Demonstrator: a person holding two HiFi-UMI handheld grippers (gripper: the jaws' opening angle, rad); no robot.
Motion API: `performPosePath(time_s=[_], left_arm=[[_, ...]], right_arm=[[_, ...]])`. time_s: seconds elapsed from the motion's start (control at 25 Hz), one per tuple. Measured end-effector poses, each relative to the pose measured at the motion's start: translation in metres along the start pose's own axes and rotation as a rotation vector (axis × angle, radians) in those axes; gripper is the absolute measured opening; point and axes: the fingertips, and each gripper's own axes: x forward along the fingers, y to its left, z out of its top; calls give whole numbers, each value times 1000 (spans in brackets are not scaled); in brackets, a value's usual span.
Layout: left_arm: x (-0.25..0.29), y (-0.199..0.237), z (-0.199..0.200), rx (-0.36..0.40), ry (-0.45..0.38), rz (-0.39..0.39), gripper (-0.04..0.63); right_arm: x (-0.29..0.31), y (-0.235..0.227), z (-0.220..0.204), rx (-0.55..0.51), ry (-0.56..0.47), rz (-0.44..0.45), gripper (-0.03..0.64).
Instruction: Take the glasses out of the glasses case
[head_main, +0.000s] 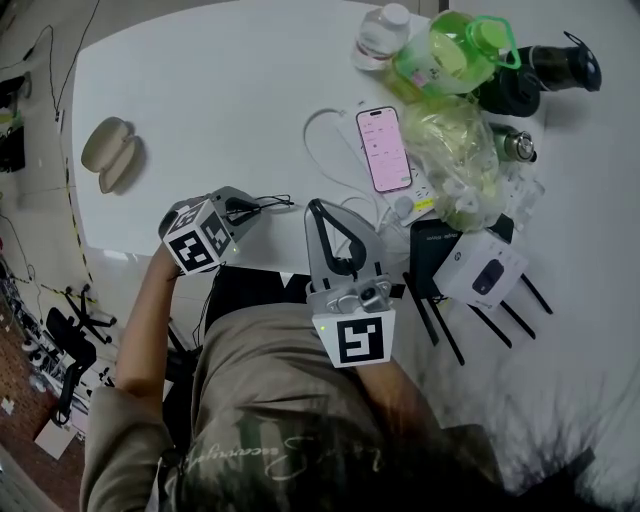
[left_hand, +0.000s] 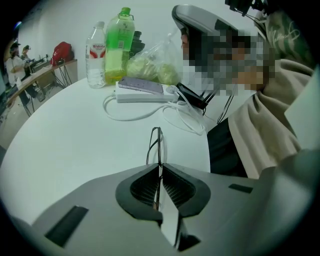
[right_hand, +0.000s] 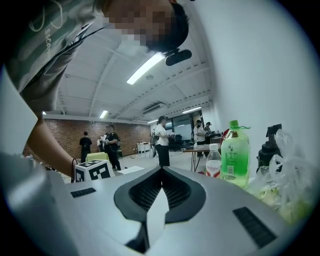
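the person's shirt fills the bottom of the head view, closest of all. just past it the right gripper points out over the near edge of the white table, its marker cube toward the body. in the right gripper view its jaws sit pressed together with nothing between them, facing roughly level toward people standing far off in the room.

to its left the left gripper tilts down at the table edge. in the left gripper view its jaws are clamped on the glasses, whose thin dark frame sticks out edge-on beyond the tips, above the tabletop. from the head view the glasses show as a dark wire shape just right of that gripper.

the glasses case lies open on the table, farther out and well to the left of the left gripper, apart from the glasses.

right of the grippers are a black device with antennas and a white box. beyond them a phone rests on a power strip, with a looped white cable beside it and a plastic bag to its right. farthest stand a water bottle, a green bottle and a black bottle.
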Motion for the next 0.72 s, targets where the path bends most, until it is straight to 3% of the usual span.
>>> performPosePath(time_s=[0.16,0.72], left_arm=[[2,-2,-3,-4,-3,-8,32],[10,-30,2,0,-37,-73,32]], right_arm=[[5,-3,0,38,-2,-16,11],[-4,8,-6,2,-8,-47,11]])
